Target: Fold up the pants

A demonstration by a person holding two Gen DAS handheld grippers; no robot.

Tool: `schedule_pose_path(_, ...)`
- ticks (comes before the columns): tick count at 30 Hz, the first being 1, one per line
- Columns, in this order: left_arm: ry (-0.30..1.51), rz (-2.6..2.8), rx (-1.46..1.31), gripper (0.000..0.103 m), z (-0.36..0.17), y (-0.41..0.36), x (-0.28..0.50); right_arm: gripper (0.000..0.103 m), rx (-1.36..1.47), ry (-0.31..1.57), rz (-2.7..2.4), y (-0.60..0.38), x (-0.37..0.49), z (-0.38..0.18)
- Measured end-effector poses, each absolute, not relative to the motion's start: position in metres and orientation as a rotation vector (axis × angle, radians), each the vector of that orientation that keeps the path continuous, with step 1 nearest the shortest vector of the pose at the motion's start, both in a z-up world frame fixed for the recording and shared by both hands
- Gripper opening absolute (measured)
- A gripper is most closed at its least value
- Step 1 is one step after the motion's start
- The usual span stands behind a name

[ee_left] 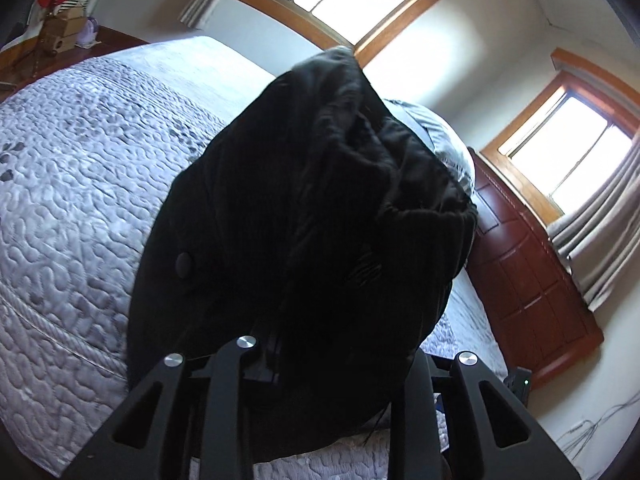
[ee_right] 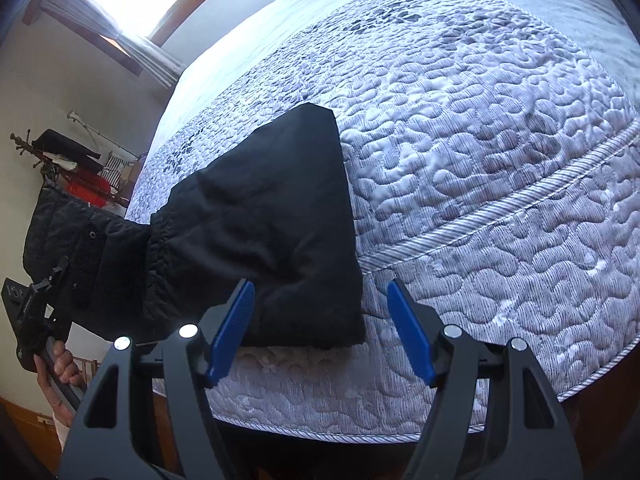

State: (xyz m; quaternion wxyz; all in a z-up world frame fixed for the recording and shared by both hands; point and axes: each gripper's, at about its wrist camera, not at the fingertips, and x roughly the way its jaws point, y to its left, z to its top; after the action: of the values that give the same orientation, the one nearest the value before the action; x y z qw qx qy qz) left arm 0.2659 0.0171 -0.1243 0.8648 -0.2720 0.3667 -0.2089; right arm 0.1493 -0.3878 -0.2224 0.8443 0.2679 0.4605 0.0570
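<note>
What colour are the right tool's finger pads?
Blue pads, clearest in the right wrist view.

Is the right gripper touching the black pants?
Cannot tell. In the right wrist view the right gripper is open over the black pants; contact unclear.

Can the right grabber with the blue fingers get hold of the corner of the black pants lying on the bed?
Probably yes. The right gripper is open, and the corner of the pants on the bed sits right between its blue fingers, with nothing blocking.

Pants: plain black. Bedspread: pale lavender-grey, quilted pebble pattern, striped band. Right gripper: black, blue pads. Headboard: reddish-brown.
</note>
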Motion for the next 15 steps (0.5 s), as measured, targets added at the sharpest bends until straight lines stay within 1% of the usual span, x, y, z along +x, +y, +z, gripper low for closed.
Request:
schedule_pose_path(7,0.822,-0.466,-0.458,0.030,-0.137,-0.029,0.263,0.069,0.562,0.946,0.117,-0.395,0.144,-0.217)
schedule_pose_path(10,0.854,-0.476,-0.419,0.031,-0.145,-0.043,0.267,0.074,0.568,0.934,0.122,-0.395,0.145,-0.213)
schedule_pose_path(13,0.887,-0.488,-0.353,0.037,-0.153,-0.061,0.270,0.074,0.569,0.931,0.130,-0.392,0.148,-0.212)
schedule_pose_path(15,0.903,-0.494,-0.301,0.041,-0.162,-0.073,0.256,0.075,0.571,0.932,0.138,-0.389,0.150,-0.212)
